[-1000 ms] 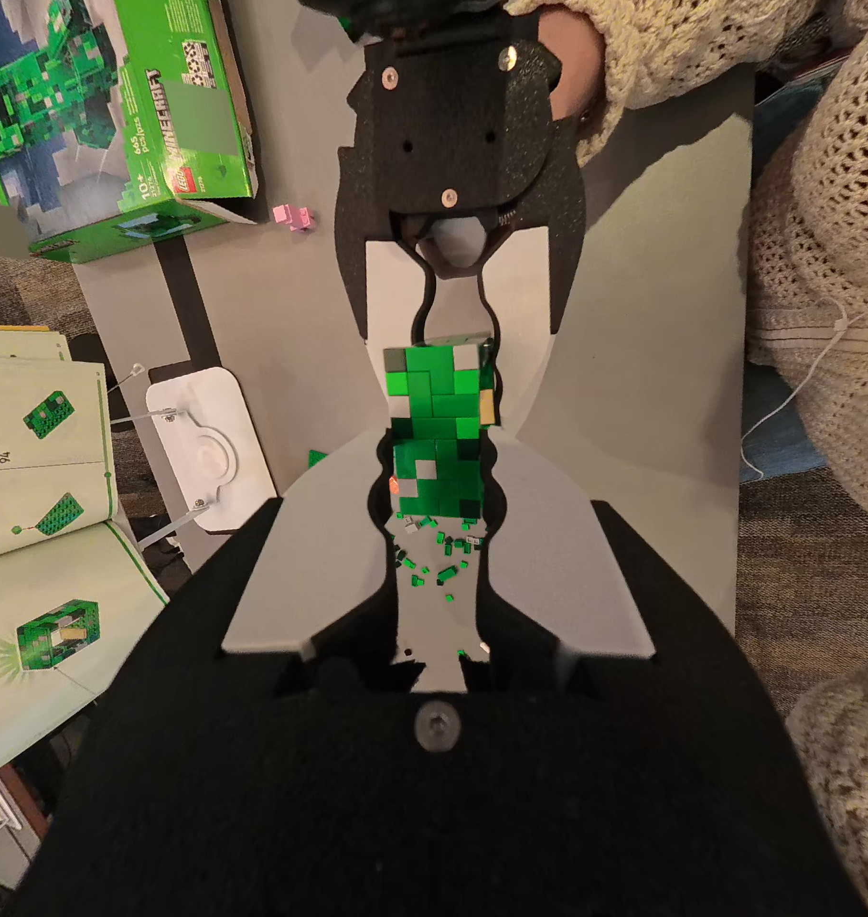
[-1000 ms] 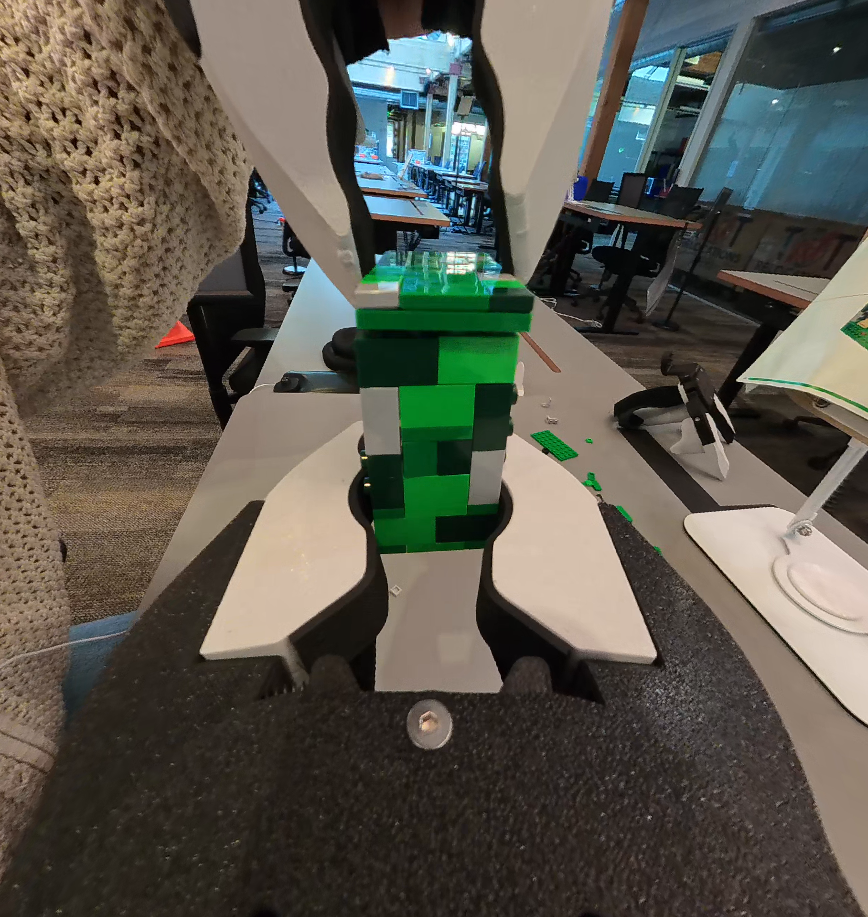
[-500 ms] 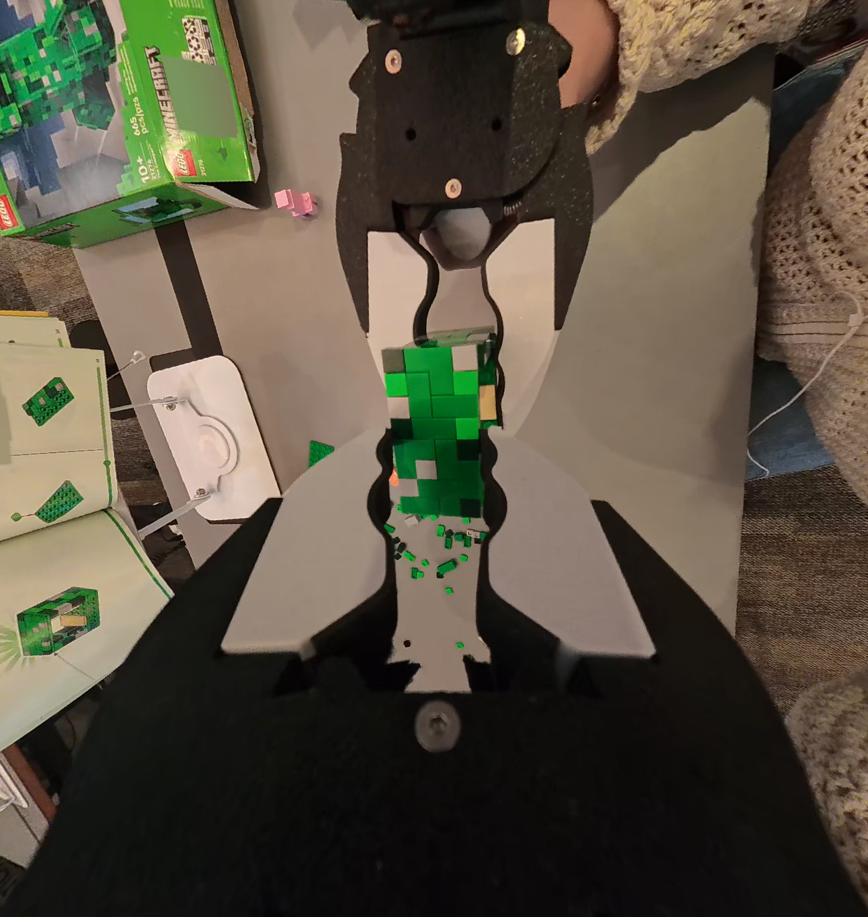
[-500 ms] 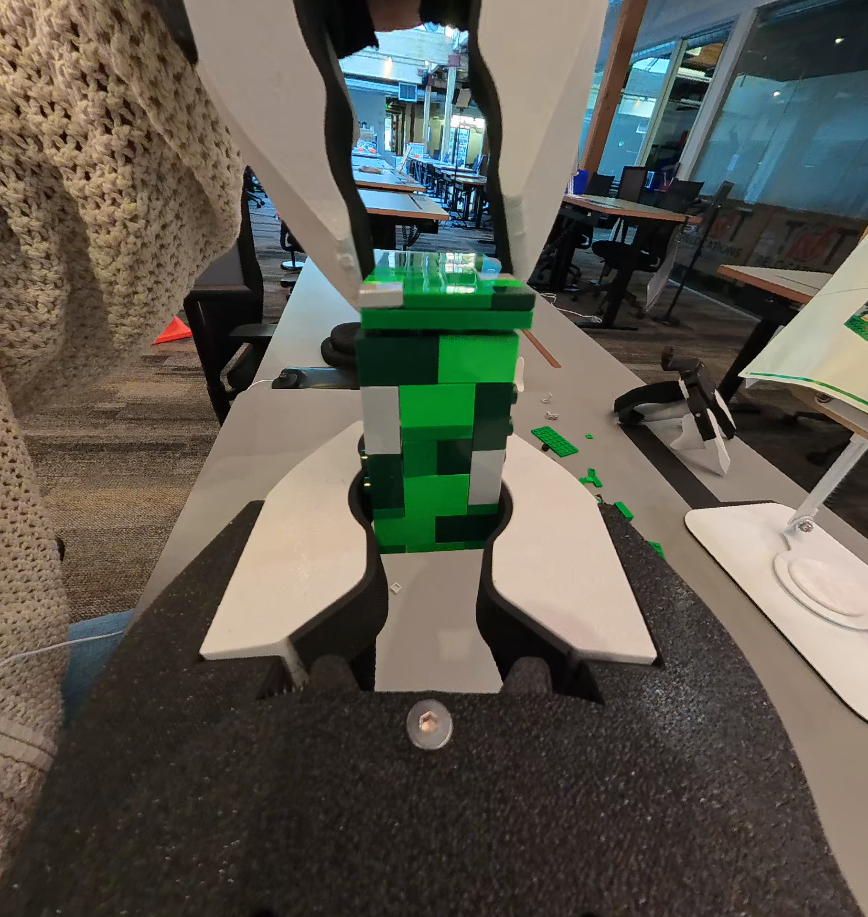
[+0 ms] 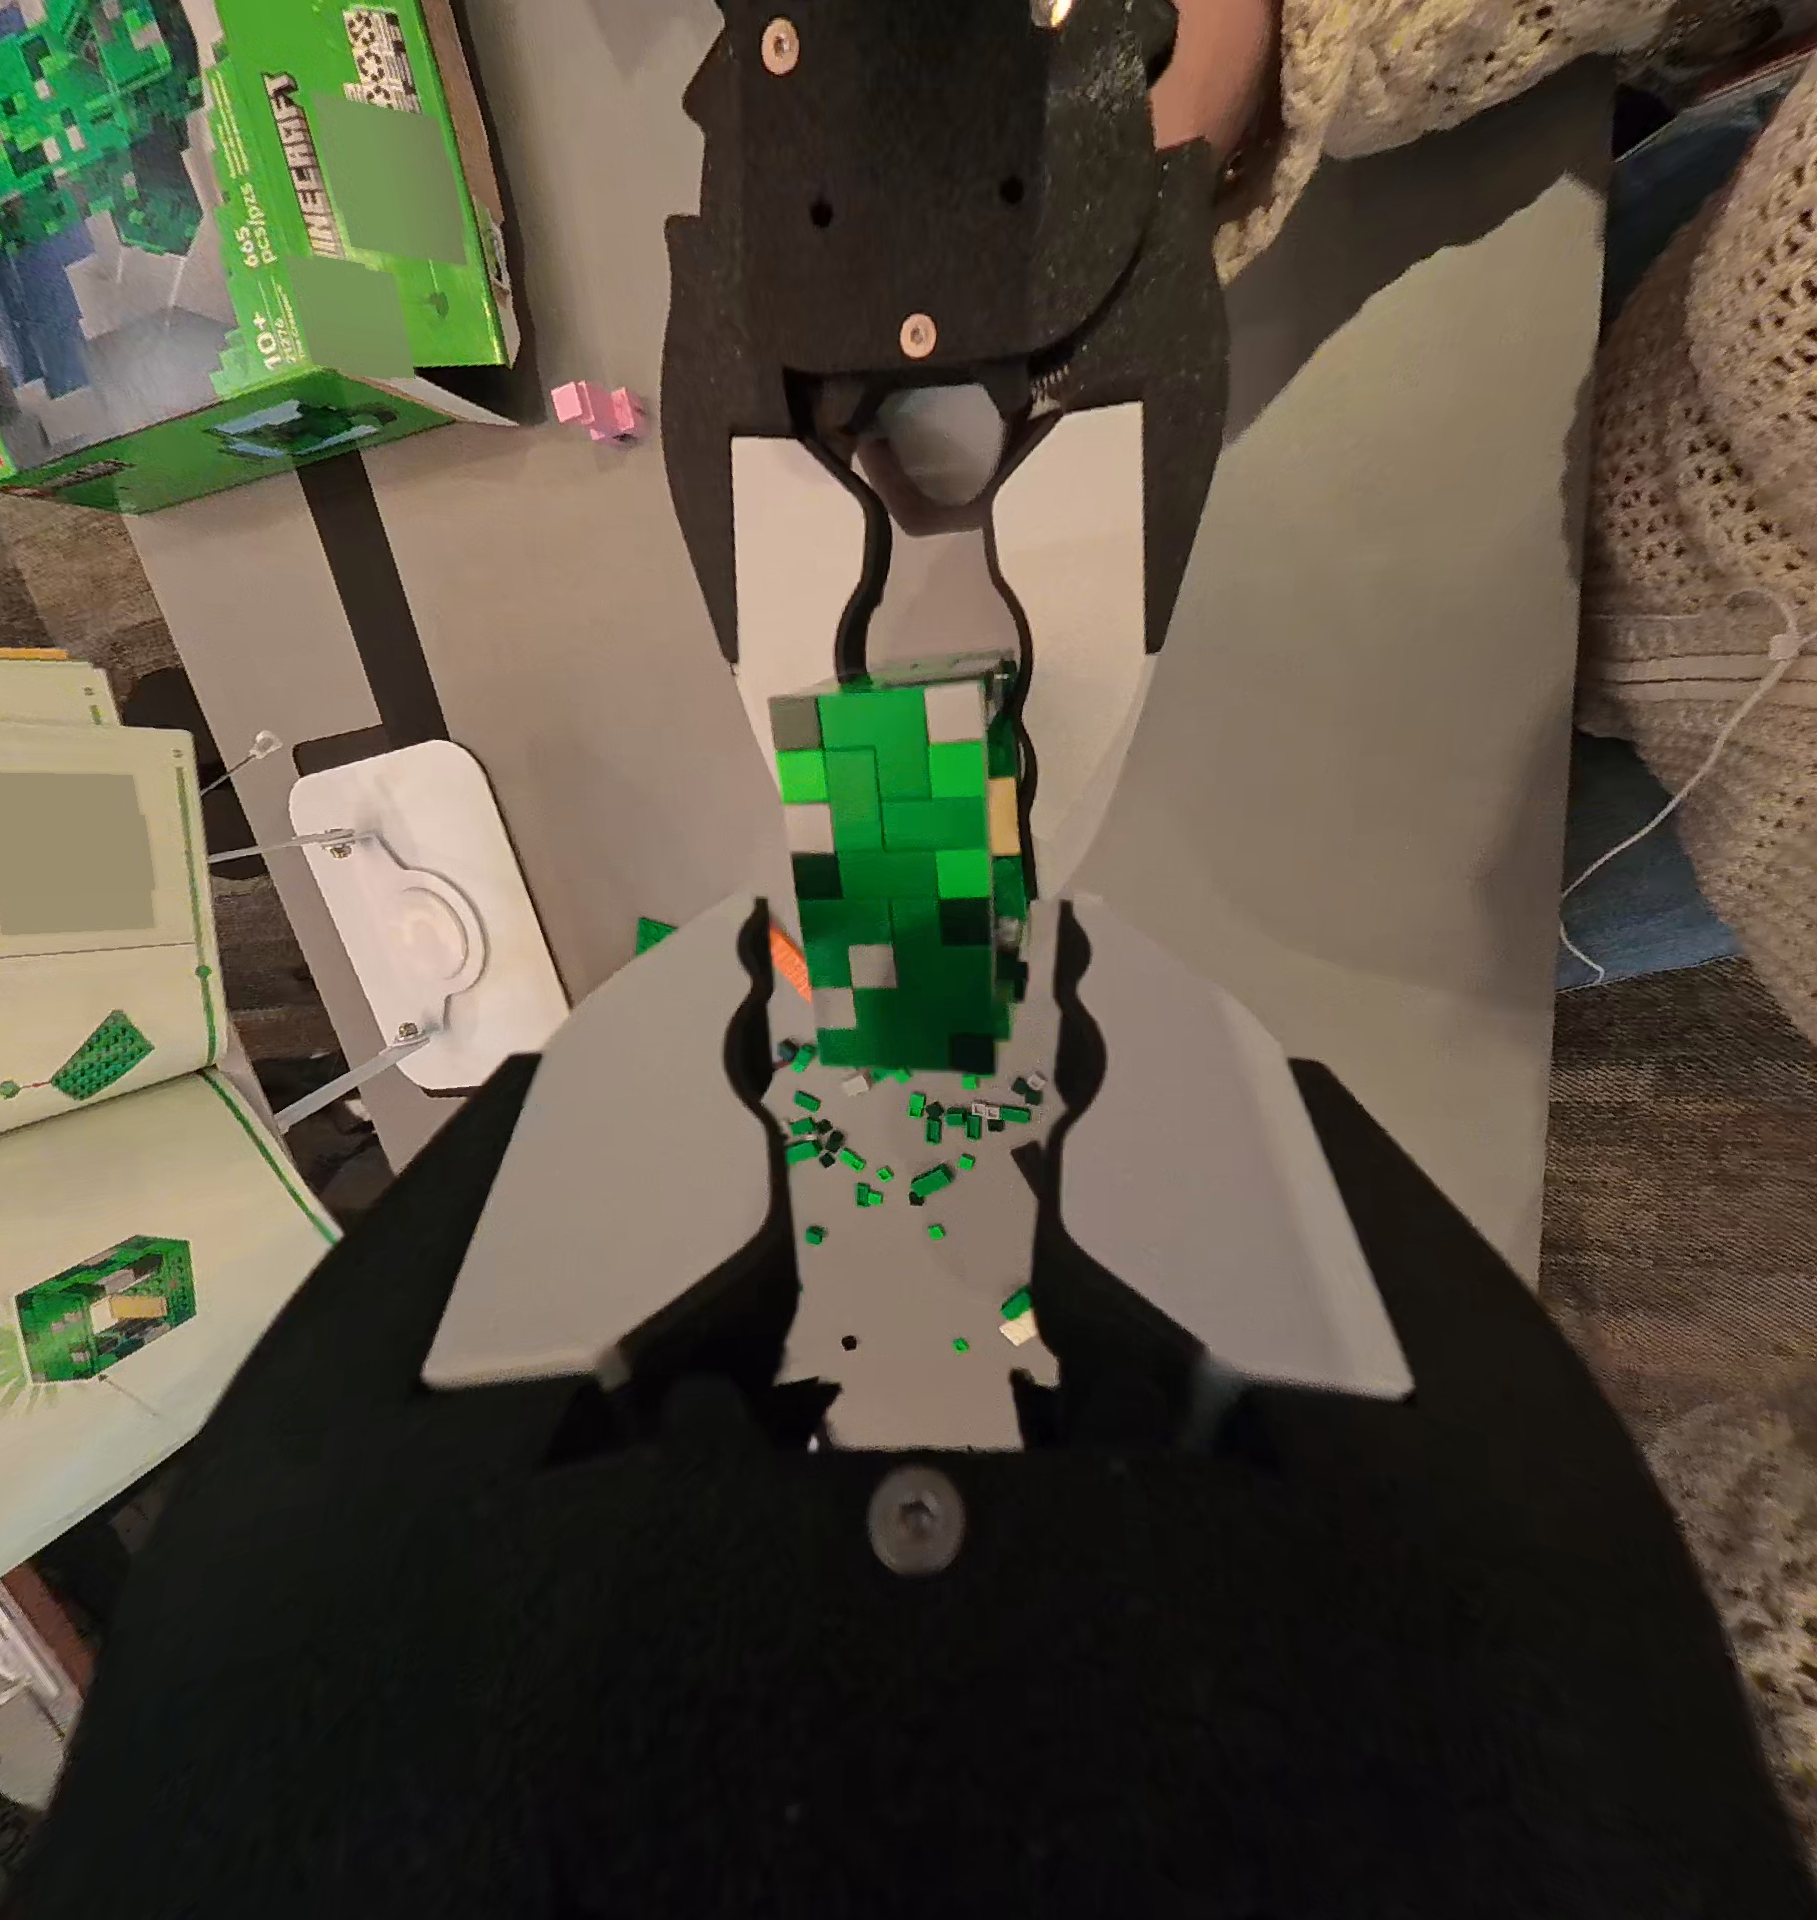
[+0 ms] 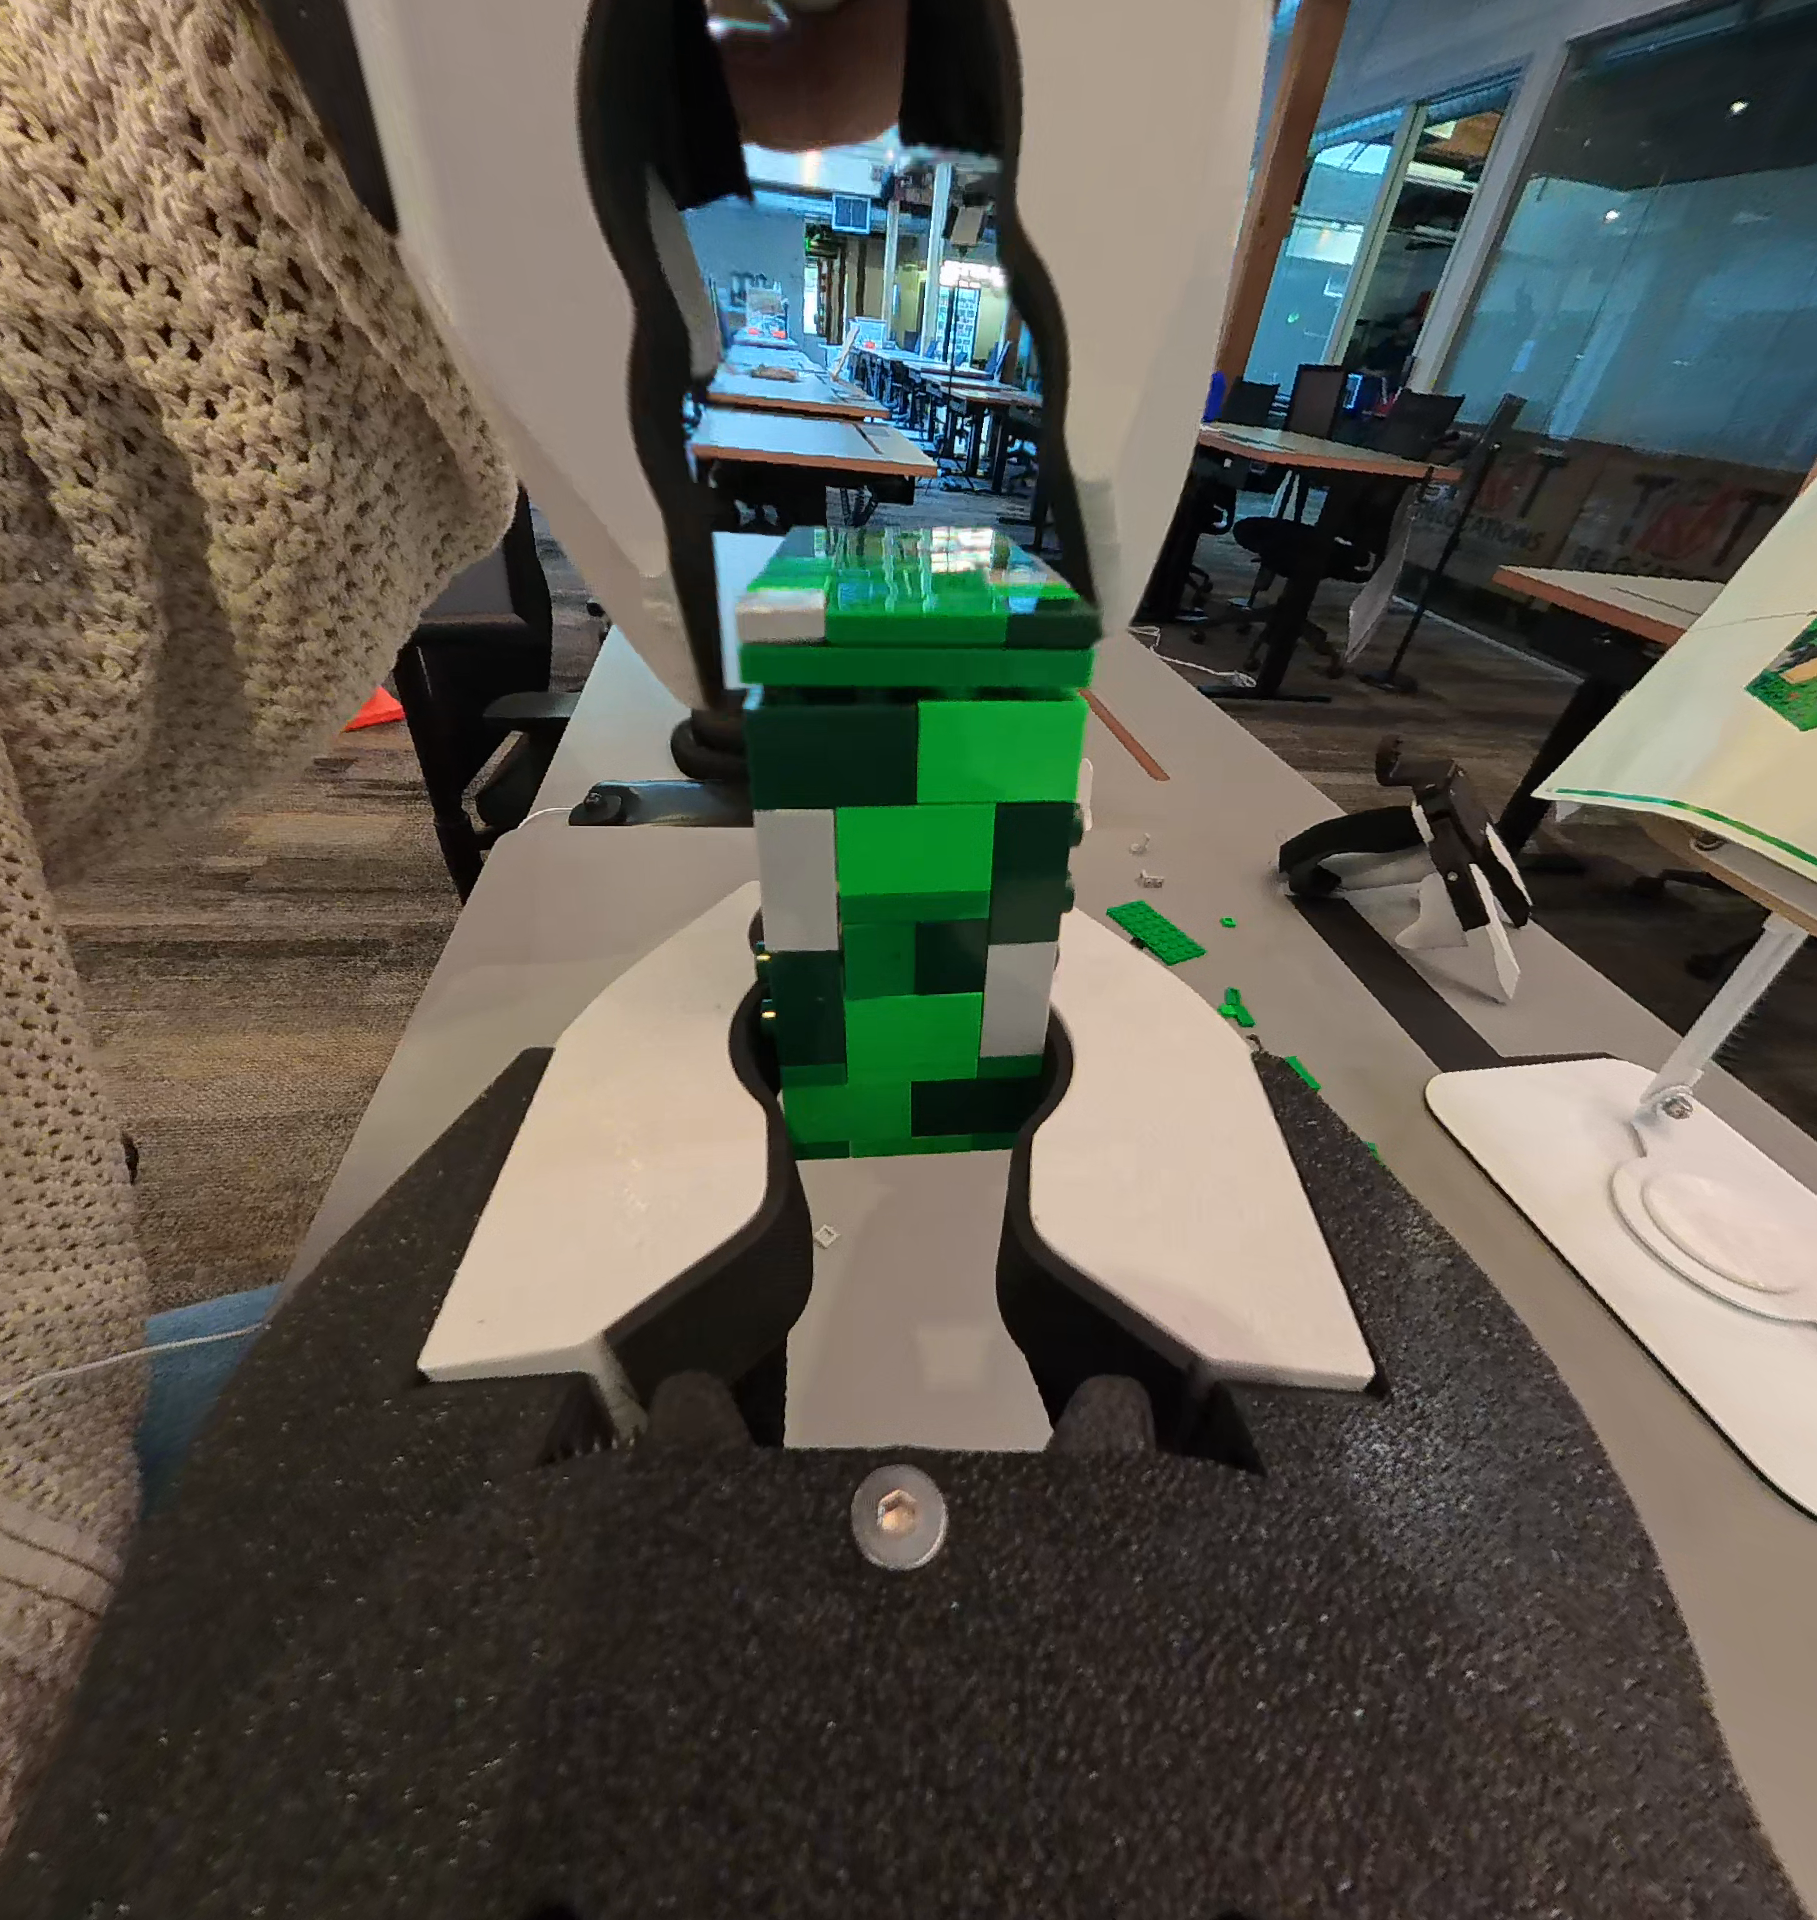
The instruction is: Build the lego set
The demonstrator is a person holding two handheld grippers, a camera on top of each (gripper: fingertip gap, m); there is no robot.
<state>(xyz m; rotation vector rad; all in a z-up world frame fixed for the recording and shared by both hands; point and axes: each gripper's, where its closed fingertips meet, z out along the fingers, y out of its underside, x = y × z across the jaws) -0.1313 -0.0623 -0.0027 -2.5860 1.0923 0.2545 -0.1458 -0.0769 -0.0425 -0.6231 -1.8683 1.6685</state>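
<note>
A tall green lego tower [image 5: 904,883] with dark green, grey and white blocks stands upright on the grey table [image 5: 1299,831]. It also shows in the right wrist view [image 6: 914,883]. My right gripper [image 6: 909,935] lies low on the table and is shut on the tower's lower part; from above it shows behind the tower [image 5: 930,644]. My left gripper [image 5: 909,914] comes down from above. Its fingers [image 6: 701,665] straddle the tower's top with a small gap on each side.
Several loose green bits [image 5: 883,1143] lie by the tower's foot, and a green plate [image 6: 1153,930] to the right. The green set box [image 5: 208,208], a pink piece [image 5: 597,405], the open booklet [image 5: 73,1195] on its white stand [image 5: 405,904] are left. A knit sleeve [image 6: 156,520] is close. There is about 5 cm between the tips of the two grippers.
The left gripper has come down, from resting at the tower's top edge to straddling its top, and its jaws have spread slightly. The right gripper and tower have stayed put.
</note>
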